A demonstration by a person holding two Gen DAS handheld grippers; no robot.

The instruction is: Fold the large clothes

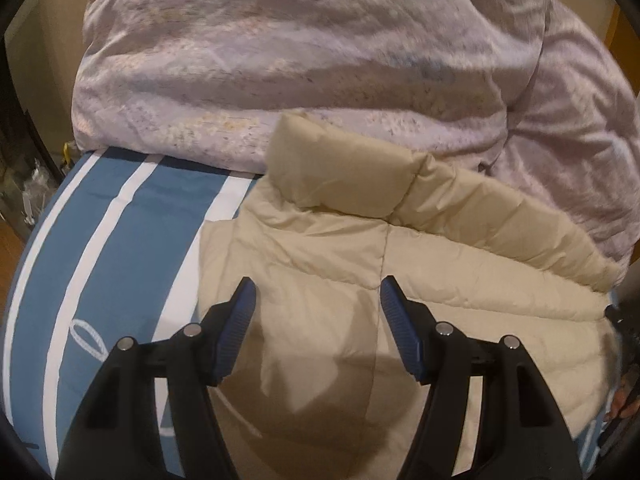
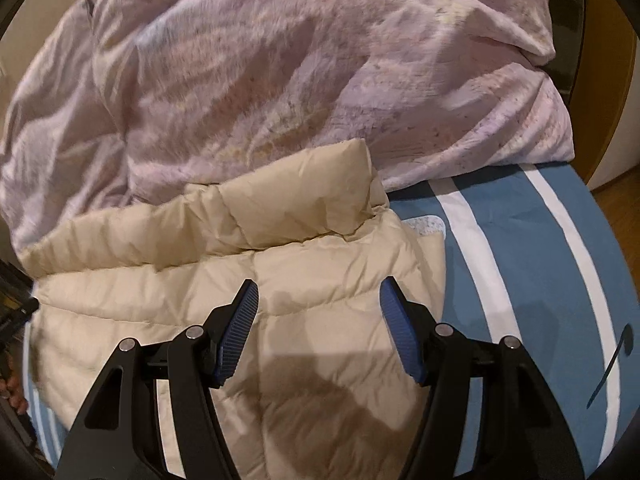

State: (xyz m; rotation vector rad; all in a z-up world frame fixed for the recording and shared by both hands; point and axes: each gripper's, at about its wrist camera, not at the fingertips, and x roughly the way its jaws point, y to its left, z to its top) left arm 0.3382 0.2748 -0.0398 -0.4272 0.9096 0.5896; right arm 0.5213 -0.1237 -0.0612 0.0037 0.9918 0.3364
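My left gripper (image 1: 318, 292) hung with its jaws spread wide and nothing between them, above the beige puffer jacket (image 1: 352, 280) that lay on the bed. My right gripper (image 2: 319, 294) was the same, jaws wide apart and holding nothing, over the other half of that jacket (image 2: 248, 280).

Between and ahead of the left jaws ran the jacket's middle seam, leading up to the collar (image 1: 344, 168), which stood folded and pressed against the bunched pink duvet (image 1: 300, 60) beyond it. The jacket's straight side edge lay just outside my left jaw's left finger, and past that edge the blue and white striped sheet (image 1: 120, 248) was bare out to the mattress edge. To the right of the left jaws a quilted sleeve (image 1: 512, 224) ran along the duvet's foot, touching it.

Seen from the right gripper, the jacket's side edge passed just beyond the right finger, and the striped sheet (image 2: 532, 264) lay open from there to the bed's rim, with wooden floor (image 2: 620, 208) past it. Ahead, the collar (image 2: 304, 188) butted against the duvet (image 2: 300, 64), leaving no gap on the far side. To the left, the sleeve (image 2: 132, 232) lay under the duvet's overhang
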